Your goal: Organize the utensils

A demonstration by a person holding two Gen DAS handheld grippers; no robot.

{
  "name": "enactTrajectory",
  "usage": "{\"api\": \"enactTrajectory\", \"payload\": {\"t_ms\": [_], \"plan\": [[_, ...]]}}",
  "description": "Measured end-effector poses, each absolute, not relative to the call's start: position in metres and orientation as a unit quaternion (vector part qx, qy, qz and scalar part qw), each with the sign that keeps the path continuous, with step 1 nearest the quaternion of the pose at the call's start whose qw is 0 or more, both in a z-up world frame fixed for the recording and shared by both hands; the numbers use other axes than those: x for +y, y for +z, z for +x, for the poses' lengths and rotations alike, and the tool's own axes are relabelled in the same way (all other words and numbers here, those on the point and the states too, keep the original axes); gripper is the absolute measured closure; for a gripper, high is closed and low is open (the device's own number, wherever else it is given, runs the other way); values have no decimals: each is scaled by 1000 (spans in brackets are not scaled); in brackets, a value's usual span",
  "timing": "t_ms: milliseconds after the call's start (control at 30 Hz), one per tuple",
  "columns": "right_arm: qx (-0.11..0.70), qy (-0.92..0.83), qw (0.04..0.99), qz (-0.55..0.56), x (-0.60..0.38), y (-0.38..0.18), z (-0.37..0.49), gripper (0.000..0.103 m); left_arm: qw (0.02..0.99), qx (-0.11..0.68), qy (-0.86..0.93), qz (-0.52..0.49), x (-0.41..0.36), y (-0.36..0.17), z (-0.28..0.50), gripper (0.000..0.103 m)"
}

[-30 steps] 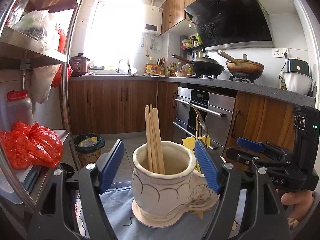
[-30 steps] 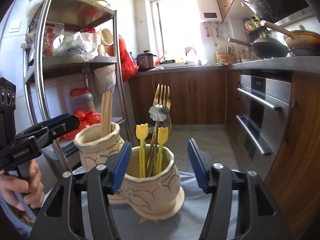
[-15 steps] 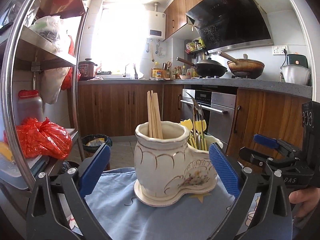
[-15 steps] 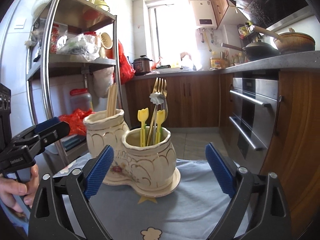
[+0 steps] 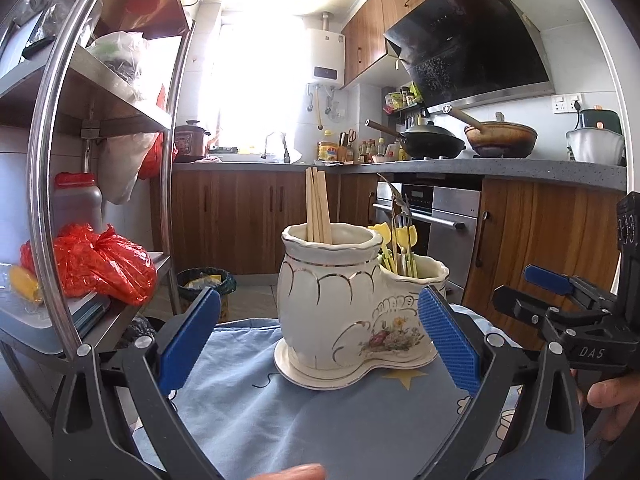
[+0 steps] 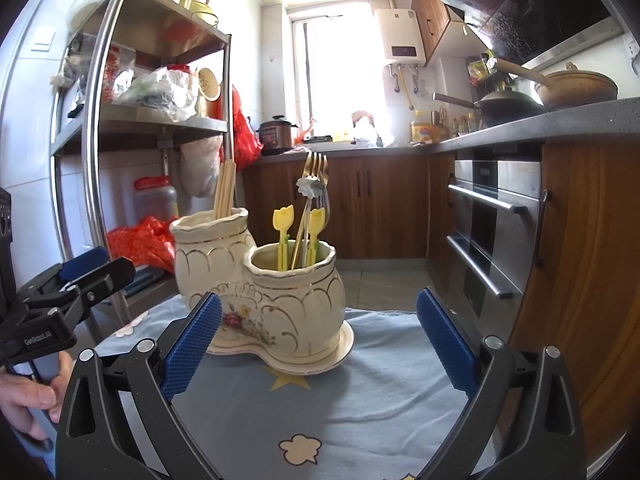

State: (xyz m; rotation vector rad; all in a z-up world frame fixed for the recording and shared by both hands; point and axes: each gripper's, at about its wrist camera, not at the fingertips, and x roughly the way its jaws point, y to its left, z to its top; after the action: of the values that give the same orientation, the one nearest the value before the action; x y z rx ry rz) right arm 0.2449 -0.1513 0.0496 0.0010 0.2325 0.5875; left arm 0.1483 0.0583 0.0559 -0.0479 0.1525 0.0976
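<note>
A cream ceramic double-pot utensil holder [image 5: 328, 280] [image 6: 296, 300] stands on a blue cloth [image 5: 320, 420] [image 6: 360, 400]. Its taller pot holds wooden chopsticks [image 5: 318, 208] [image 6: 225, 188]. The lower pot holds gold forks [image 6: 316, 164], a spoon and yellow tulip picks [image 6: 283, 220] [image 5: 404, 240]. My left gripper [image 5: 319, 293] is open in front of the tall pot, its pads clear of it on either side. My right gripper [image 6: 319, 296] faces the lower pot; its jaws are opening, with the pads clear of the pot. Each gripper shows at the edge of the other's view.
A steel shelf rack [image 5: 60, 184] [image 6: 94, 184] with a red bag [image 5: 100, 264] stands left of the cloth. A bin [image 5: 206, 280] sits on the floor behind. An oven [image 6: 488, 224] and wooden cabinets are on the right, with woks [image 5: 432, 144] on the counter.
Both grippers have spread their jaws wider and drawn back from the holder, which now looks smaller and sits farther ahead on the cloth.
</note>
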Motion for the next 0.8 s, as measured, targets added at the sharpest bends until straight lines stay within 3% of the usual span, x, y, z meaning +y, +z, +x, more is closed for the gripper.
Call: {"api": "enactTrajectory", "payload": {"t_ms": [800], "plan": [[113, 296, 948, -9, -149, 48, 240, 6, 995, 81, 49, -28, 61, 55, 148, 5]]}}
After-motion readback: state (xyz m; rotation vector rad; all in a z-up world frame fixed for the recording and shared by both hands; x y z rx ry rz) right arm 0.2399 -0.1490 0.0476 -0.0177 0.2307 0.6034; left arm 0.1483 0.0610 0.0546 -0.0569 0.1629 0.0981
